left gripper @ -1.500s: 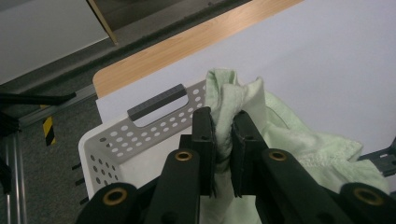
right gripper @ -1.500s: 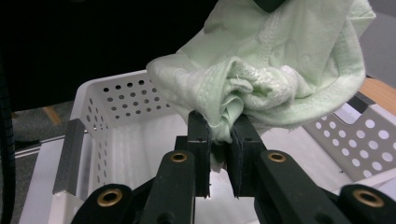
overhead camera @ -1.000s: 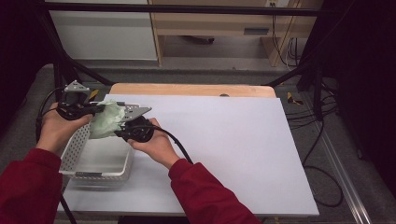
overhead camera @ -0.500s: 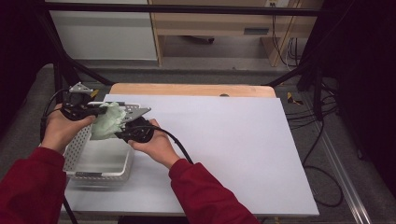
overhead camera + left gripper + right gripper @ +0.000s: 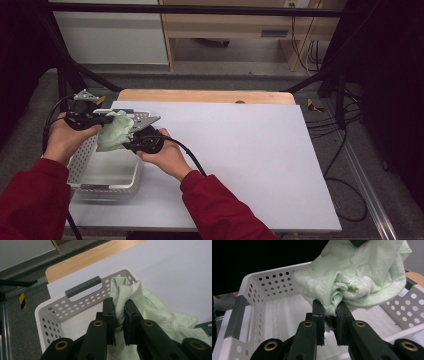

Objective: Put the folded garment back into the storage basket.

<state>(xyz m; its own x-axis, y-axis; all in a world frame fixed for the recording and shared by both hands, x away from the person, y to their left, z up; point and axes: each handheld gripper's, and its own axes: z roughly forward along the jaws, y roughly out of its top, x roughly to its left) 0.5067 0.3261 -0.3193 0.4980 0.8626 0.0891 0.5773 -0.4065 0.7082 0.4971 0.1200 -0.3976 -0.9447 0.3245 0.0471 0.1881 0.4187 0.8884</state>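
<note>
1. Nearest in the high view, the right tongs (image 5: 131, 141) are clamped on a bunched fold of the pale green cloth (image 5: 114, 131). In the right gripper view that fold (image 5: 332, 306) is pinched tight between the black jaws.
2. The left tongs (image 5: 106, 120) are likewise closed on the cloth, gripping a gathered edge (image 5: 119, 305) that stands up between the jaws in the left gripper view.
3. The cloth hangs between the two tongs, above the white perforated basket (image 5: 82, 162), which sits at the left side of the white surface (image 5: 260, 165).
4. It looks like a light, soft knit or terry fabric: limp, sagging under its own weight, not fragile and unlikely to slip from rubbery pads.
5. Best hold is probably on a stitched hem or corner (image 5: 372, 301), since a thick bunch gives little control of how the cloth spreads.
6. Farther off, the basket's grey handle (image 5: 83, 286) and the wooden board's edge (image 5: 205, 96) lie beyond.
</note>
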